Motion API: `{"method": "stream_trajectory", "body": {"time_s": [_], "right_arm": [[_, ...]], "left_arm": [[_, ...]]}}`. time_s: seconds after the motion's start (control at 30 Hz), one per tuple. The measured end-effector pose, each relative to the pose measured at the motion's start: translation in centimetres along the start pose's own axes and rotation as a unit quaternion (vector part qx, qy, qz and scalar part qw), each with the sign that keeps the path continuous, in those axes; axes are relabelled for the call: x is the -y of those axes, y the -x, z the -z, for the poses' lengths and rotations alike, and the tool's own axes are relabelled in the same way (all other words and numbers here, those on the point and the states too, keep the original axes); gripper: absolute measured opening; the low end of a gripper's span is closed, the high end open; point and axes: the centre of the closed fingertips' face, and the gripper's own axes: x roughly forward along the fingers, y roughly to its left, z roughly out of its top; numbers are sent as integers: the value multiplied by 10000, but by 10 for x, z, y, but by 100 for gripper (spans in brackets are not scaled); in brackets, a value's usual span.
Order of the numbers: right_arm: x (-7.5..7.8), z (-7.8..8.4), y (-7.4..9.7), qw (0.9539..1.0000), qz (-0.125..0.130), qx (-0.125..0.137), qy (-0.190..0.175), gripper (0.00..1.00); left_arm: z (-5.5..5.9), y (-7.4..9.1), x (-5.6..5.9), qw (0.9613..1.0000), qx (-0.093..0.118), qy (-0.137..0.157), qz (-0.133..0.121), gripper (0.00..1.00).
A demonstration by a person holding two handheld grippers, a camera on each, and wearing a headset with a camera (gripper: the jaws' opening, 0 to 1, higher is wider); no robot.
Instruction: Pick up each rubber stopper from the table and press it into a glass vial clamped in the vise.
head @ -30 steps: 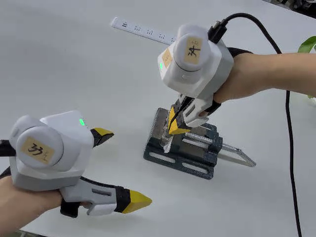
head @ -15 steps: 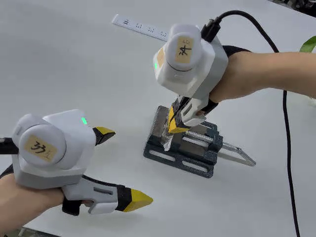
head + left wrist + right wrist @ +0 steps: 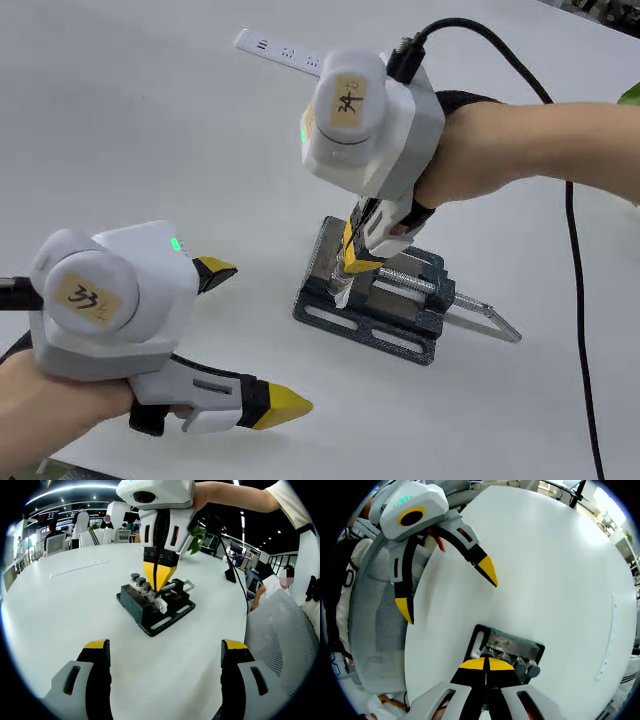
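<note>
Wrist (image 3: 468, 150) bent, right claw (image 3: 356, 264) over vise (image 3: 372, 328)

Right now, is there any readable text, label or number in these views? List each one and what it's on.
"33" plus an unclear scrawl: tan sticker on the left gripper.
Handwritten mark, not legible: similar sticker on the right gripper.
Power strip markings: too small to read.

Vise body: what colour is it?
Dark grey, almost black; the small metal vise shows best in the left gripper view.
</note>
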Motion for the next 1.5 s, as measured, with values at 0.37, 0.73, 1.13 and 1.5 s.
{"method": "stream_trajectory", "body": {"time_s": [0.37,0.73,1.13,1.5], "right_arm": [[1,-1,-1,9998,-22,-185,-111,0],[1,0,-2,9991,44,-386,-140,0],[3,1,-2,9994,163,-189,-219,0],[2,1,-2,9966,316,-759,67,0]], "left_arm": [[0,0,1,10000,25,37,-3,91],[-1,1,-3,10000,31,10,-34,91],[-7,1,0,10000,69,12,-33,91],[-12,6,-4,9998,45,-183,-4,90]]}}
